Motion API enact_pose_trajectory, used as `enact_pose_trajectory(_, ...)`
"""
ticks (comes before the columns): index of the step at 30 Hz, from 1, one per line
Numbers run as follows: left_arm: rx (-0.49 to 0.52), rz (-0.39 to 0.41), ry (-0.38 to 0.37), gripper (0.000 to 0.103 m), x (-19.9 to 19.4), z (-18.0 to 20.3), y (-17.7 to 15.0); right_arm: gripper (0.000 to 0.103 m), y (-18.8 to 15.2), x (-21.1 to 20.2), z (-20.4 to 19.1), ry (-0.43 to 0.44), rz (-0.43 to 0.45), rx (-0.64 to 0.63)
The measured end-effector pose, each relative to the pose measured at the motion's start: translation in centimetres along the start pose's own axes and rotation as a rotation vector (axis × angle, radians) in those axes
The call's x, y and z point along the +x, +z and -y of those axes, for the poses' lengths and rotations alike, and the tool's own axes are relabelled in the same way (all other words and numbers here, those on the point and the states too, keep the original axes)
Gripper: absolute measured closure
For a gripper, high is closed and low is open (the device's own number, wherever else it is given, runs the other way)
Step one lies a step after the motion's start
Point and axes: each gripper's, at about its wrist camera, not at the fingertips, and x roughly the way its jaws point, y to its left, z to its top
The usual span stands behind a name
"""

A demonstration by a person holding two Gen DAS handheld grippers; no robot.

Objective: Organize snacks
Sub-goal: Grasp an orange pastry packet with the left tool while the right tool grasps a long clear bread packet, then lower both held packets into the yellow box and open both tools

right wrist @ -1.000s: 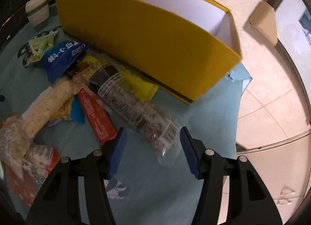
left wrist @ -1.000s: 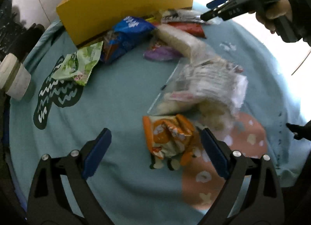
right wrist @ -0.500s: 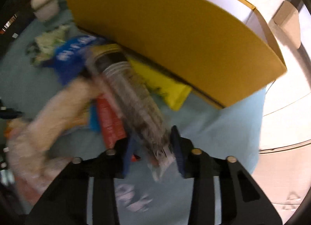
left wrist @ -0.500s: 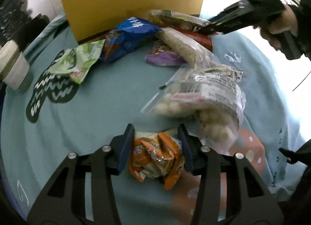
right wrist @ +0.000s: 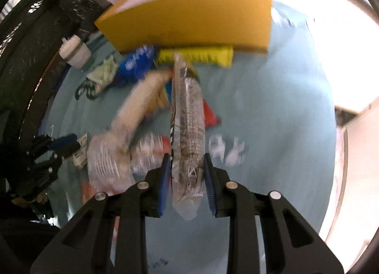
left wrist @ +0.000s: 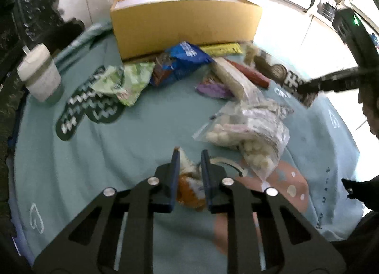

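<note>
Left wrist view: the left gripper [left wrist: 189, 158] is clenched tight on the orange snack packet [left wrist: 189, 187], blue pads pinching it from both sides. Its jaws have just been closing, and the packet sits crumpled between them. Landmark is the yellow box [left wrist: 187, 20] at the far edge of the teal cloth [left wrist: 99, 146]. Well short of the box lies the clear bag of pale puffs [left wrist: 248, 136]; closer to it, a long beige pack [left wrist: 233, 77] across a purple wrapper [left wrist: 213, 89]. The green packet [left wrist: 125, 82] lies off the box's left corner, and the blue packet [left wrist: 182, 61] and yellow bar [left wrist: 222, 49] sit right against its front wall. Left of the box stands a white lidded cup [left wrist: 40, 75].

Right wrist view, blurred: the right gripper [right wrist: 187, 170], jaws just closed in, grasps the long clear cookie sleeve [right wrist: 189, 120], whose far end points toward the box front.
</note>
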Motion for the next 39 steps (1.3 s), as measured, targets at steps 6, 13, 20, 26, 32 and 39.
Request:
enact_pose_trajectory(6,-0.039,-0.025,0.049,0.035,1.3,-1.1,-0.8,0.069,-1.6,1.8,-2.9,-0.168,0.01,-0.156)
enact_pose_trajectory(13,-0.05,-0.093,0.061,0.017,3.7,-1.7,-2.0,0.065,0.7,3.3,-3.7,-0.238,0.028,-0.175)
enact_pose_trajectory(20,-0.087,-0.079,0.004,0.065,2.6,-2.8,-1.8,0.075,-0.1,1.9,-2.1,-0.113,0.017,-0.02)
enact_pose_trajectory(26,-0.132,-0.001,-0.085,0.067,-0.7,-2.2,-1.7,0.075,-2.3,-1.0,-0.3,0.091,0.049,0.168)
enact_pose_trajectory(32,-0.14,0.087,-0.118,0.067,-3.8,-1.0,-0.4,0.075,-3.2,-4.8,-1.1,0.109,0.118,0.143)
enact_pose_trajectory(39,-0.117,0.181,-0.11,0.067,-7.0,-0.4,2.2,0.074,-1.8,-8.7,-3.0,0.073,0.231,0.073)
